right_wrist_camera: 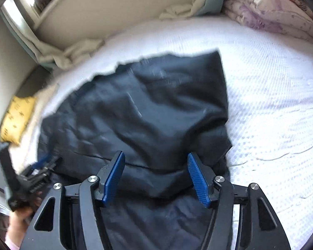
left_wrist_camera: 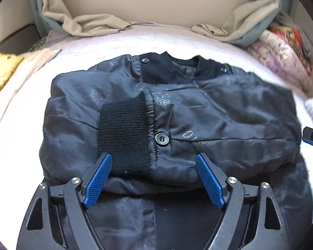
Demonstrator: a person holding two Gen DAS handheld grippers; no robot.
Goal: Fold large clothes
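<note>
Jacket (left_wrist_camera: 173,112) spread flat on the bed (left_wrist_camera: 114,48), both tongs hanging open over its near edge.

Left tongs (left_wrist_camera: 154,159) are spread wide with nothing pinched, sitting right above the ribbed knit cuff (left_wrist_camera: 123,137) and a snap button (left_wrist_camera: 162,139). Right tongs (right_wrist_camera: 156,158) are open too, over the jacket's right side, where a flap is folded across. Shell is dark, shiny and crinkly with faint pale print; the bedcover is white and waffle-textured. The right view is motion-blurred, so the print is hard to read there, and the hem is cut off behind the tongs.
</note>
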